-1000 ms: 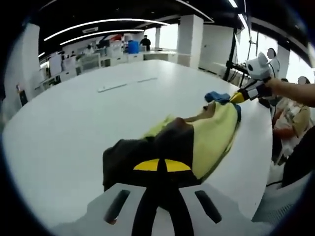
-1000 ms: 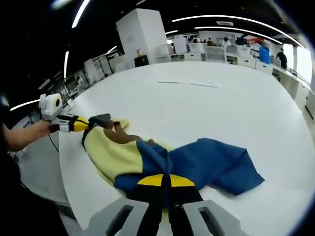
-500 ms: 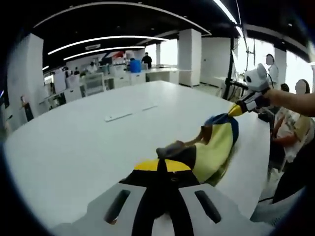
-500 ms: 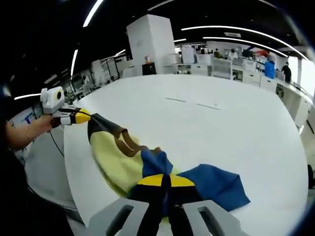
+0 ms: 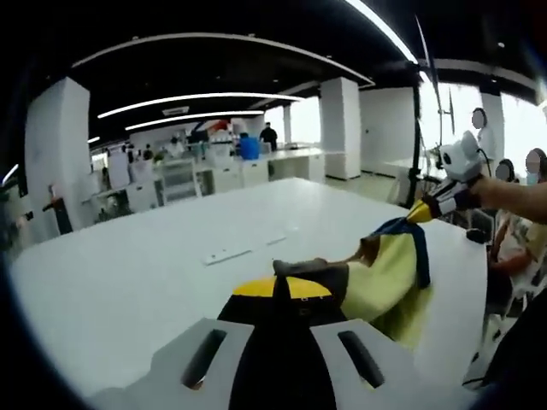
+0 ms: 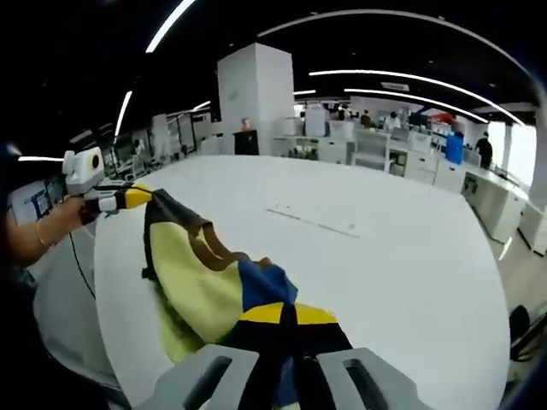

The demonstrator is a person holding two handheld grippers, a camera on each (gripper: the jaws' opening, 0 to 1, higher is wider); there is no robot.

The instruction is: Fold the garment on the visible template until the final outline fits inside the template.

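The garment, a soft cloth piece in pale yellow, blue and dark brown-grey (image 5: 380,273), hangs stretched in the air between the two claws, above the near edge of the broad white bench (image 5: 154,265). In the left gripper view, the left claw (image 5: 282,288), yellow-tipped with black jaws, is pressed together on a dark grey corner of the cloth, which bunches just over the jaw tips. From there the yellow panel runs out to the right and up toward the right claw (image 5: 420,213), which comes in from the right on a person's bare forearm and pinches a blue and yellow edge. In the right gripper view, the right claw (image 6: 282,314) is likewise clamped on the garment (image 6: 201,273), with blue fabric gathered at its tips, and the yellow panel with its brown neckline trim rises to the left to the left claw (image 6: 147,197), whose yellow tips grip the dark corner. The lower yellow folds droop toward the bench (image 6: 393,282) surface near its edge; whether they touch it is hard to tell. Two thin pale strips (image 6: 314,222) lie flat on the bench top, well apart from the cloth. Farther back stand white square columns, desks and a few distant people.
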